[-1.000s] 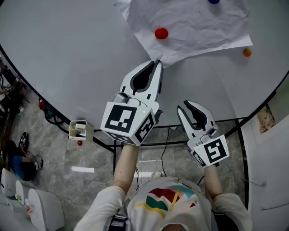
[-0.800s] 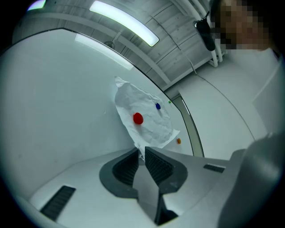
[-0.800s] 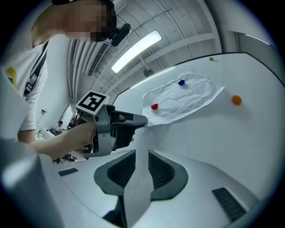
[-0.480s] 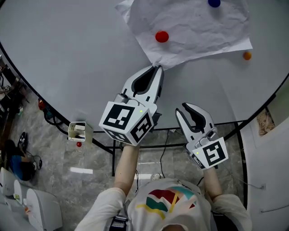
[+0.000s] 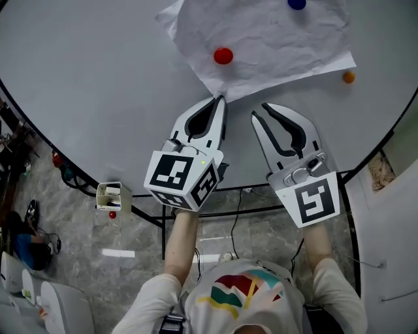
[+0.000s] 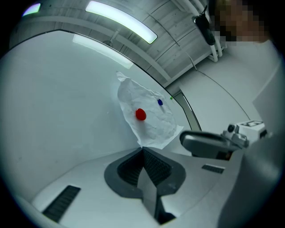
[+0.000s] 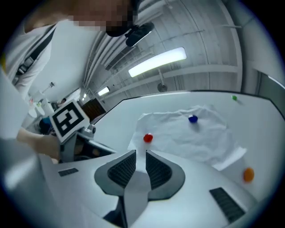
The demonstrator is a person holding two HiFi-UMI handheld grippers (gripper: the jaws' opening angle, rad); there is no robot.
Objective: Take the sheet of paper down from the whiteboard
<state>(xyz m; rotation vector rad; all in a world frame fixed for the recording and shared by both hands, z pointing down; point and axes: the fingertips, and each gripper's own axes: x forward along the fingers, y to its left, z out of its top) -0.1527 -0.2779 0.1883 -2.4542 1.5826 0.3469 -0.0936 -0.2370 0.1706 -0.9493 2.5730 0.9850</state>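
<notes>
**A:** ok, where are we at with this one?

**B:** Starting at the left claw (image 6: 143, 149): its jaws are pressed fully together. The bottom corner of the sheet of paper (image 5: 261, 39) runs right into the tips, so we read that as a pinch on that corner. The right claw (image 7: 140, 152) is just beside it, with its jaws only a crack apart and nothing in the gap. It points up toward the sheet's lower edge without touching it.

**A:** so the paper isn't off yet?

**B:** Nope. It's lying crumpled against the whiteboard (image 5: 98, 78), up from the bottom edge and nearer the right edge than the left. A red magnet (image 5: 223, 55) sits just above the pinched corner, and a blue magnet (image 5: 296, 3) pins the sheet higher up. There's also an orange magnet (image 5: 349, 77) on bare board just off the sheet's right corner, so we don't think it's holding anything.

**A:** what step do we call it then?

**B:** We'd say the grip is made and the peel hasn't begun. The next move is either sliding that corner out from under the red magnet or lifting the magnet off first with the right claw. For the second one its jaws would have to spread a good deal wider. We lean toward the magnet, because crumpled paper tugged from under one could tear.
</notes>
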